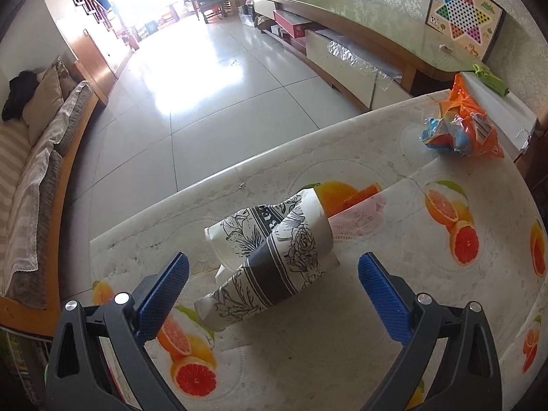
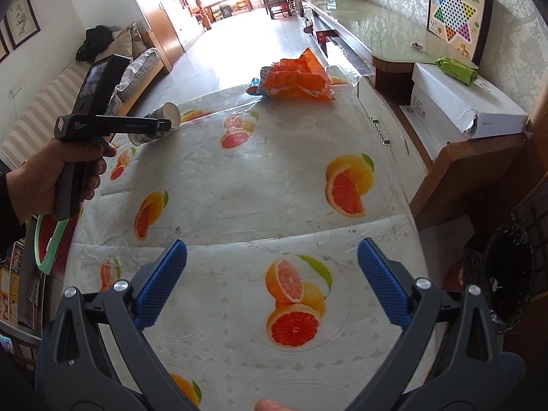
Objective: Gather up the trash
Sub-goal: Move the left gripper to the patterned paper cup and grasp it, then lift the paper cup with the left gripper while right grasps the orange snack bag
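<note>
The left hand-held gripper (image 1: 274,281) is spread wide and empty around the two crushed cups (image 1: 270,257) lying on the worktop (image 1: 342,342); closing off-centre may pinch one cup and roll the other off the edge. The right hand-held gripper (image 2: 272,270) is also spread and empty, well right of the cups; the bag (image 2: 298,80) beyond could slip if grasped by loose film.

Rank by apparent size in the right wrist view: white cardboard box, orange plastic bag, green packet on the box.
1. White cardboard box
2. Orange plastic bag, though it lies farther off
3. Green packet
</note>
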